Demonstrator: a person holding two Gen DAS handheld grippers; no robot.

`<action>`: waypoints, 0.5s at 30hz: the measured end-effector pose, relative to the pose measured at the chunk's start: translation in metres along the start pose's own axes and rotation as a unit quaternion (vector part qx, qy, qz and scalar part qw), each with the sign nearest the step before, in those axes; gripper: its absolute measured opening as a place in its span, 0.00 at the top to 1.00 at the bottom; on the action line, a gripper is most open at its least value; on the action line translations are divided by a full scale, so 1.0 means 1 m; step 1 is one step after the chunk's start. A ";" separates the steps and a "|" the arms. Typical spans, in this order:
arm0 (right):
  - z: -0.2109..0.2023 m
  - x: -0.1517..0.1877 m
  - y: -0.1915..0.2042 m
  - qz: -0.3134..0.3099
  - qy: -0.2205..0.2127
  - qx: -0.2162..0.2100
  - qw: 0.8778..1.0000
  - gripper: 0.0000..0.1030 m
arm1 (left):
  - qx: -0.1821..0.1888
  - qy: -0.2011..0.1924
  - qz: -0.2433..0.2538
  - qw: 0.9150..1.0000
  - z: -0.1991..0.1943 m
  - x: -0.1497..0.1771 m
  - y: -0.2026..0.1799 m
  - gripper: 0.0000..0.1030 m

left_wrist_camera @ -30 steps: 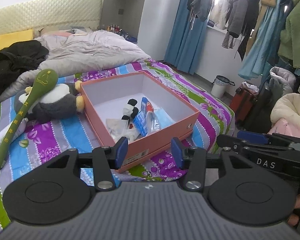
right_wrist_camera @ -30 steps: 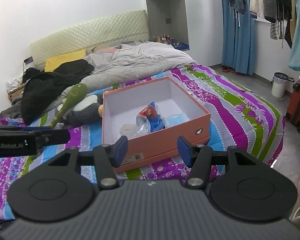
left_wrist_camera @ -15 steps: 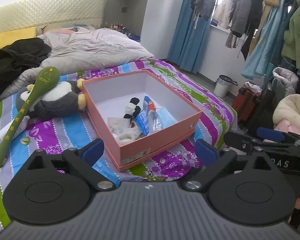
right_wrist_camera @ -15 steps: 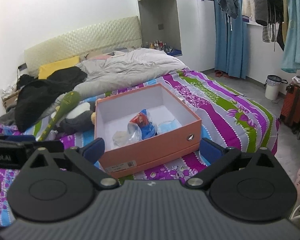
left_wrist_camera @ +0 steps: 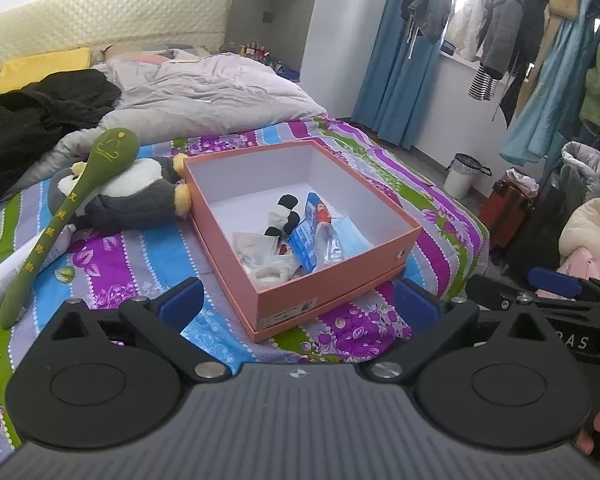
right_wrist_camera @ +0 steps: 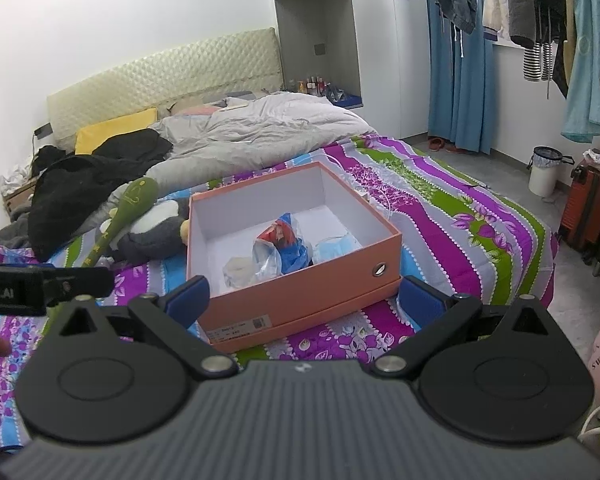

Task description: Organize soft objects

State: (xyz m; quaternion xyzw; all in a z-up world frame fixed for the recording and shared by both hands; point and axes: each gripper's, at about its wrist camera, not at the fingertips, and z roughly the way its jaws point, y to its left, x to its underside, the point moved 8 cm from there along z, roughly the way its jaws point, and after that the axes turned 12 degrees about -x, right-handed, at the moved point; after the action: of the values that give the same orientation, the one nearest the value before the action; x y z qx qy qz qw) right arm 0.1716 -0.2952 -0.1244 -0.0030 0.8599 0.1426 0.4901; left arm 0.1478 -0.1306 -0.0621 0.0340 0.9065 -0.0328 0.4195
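Observation:
An open orange box [left_wrist_camera: 328, 284] [right_wrist_camera: 300, 288] sits on the striped bedspread. It holds a small black-and-white plush [left_wrist_camera: 284, 216], a blue packet [left_wrist_camera: 310, 232], a face mask [left_wrist_camera: 352, 240] and a clear bag [right_wrist_camera: 268, 256]. Left of the box lies a grey penguin plush [left_wrist_camera: 140, 200] [right_wrist_camera: 156, 232] with a long green padded stick [left_wrist_camera: 72, 208] [right_wrist_camera: 136, 200] across it. My left gripper [left_wrist_camera: 298, 300] hangs short of the box, its jaws opening with nothing between them. My right gripper [right_wrist_camera: 304, 297] is open and empty, also in front of the box.
A grey duvet [left_wrist_camera: 204, 96], black clothes [left_wrist_camera: 32, 120] and a yellow pillow [right_wrist_camera: 112, 132] lie at the head of the bed. Right of the bed are a white bin [right_wrist_camera: 544, 172], an orange suitcase [right_wrist_camera: 588, 208] and hanging clothes [left_wrist_camera: 500, 28].
Both grippers' jaws have spread from about half open to wide apart. Neither hand has shifted, and the box and plush lie as before.

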 end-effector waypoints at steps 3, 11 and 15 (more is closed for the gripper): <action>0.000 0.000 -0.001 0.011 0.001 -0.004 1.000 0.00 | -0.003 0.001 0.003 1.000 0.000 0.000 0.000 0.00; -0.001 -0.001 0.000 0.013 0.002 -0.007 1.000 0.00 | -0.001 0.005 -0.007 1.000 0.000 0.000 0.003 0.00; -0.001 -0.001 0.001 0.010 -0.001 -0.007 1.000 0.00 | -0.001 0.003 -0.007 1.000 0.000 -0.001 0.004 0.00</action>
State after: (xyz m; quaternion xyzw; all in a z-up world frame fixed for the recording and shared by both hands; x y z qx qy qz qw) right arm 0.1713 -0.2947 -0.1230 0.0019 0.8583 0.1538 0.4895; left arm 0.1487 -0.1264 -0.0615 0.0272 0.9081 -0.0350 0.4164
